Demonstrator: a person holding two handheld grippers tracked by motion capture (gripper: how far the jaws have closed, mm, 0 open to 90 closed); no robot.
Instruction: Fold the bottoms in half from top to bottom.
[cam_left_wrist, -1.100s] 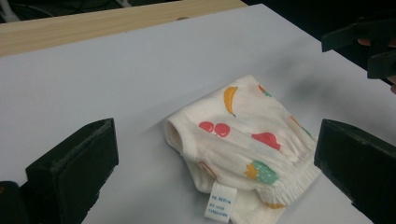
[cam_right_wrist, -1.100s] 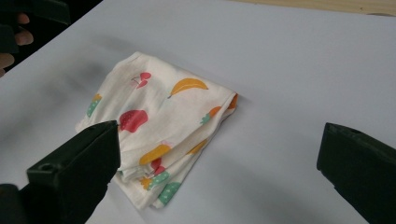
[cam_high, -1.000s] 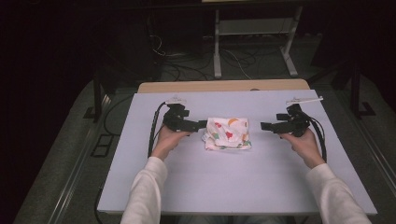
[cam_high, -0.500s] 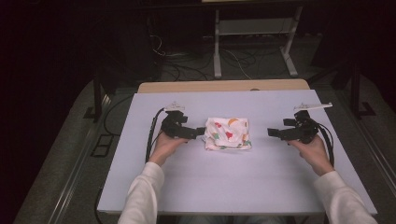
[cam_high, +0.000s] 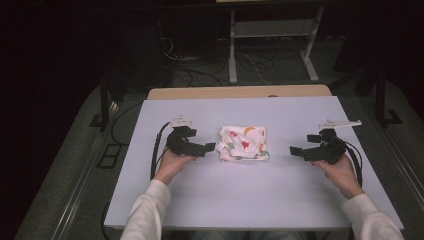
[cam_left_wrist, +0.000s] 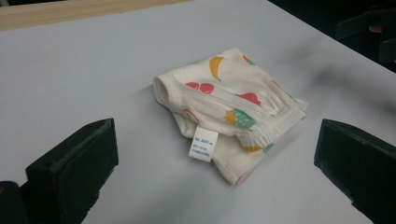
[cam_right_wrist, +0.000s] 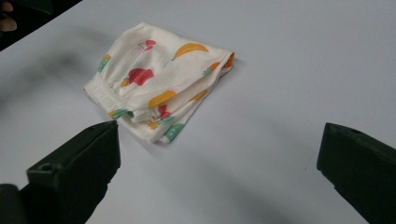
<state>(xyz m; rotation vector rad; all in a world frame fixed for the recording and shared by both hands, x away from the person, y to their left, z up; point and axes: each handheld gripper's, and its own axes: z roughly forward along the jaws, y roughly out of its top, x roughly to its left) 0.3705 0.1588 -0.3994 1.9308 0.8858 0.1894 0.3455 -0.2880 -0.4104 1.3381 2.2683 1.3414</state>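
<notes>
Left gripper (cam_high: 209, 147) jaws spread wide, holding nothing, with the one folded fruit-print garment (cam_high: 244, 143) just ahead of its tips; right gripper (cam_high: 296, 150) likewise gaping, well apart on the cloth's far side. Risk — a pinch probably catches just the top layer, or the label (cam_left_wrist: 203, 144), and unfolds it.

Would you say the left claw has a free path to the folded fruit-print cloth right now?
Probably yes: the left claw is open and points at the folded cloth, close beside its edge, with bare table between them and the white tag facing it.
</notes>
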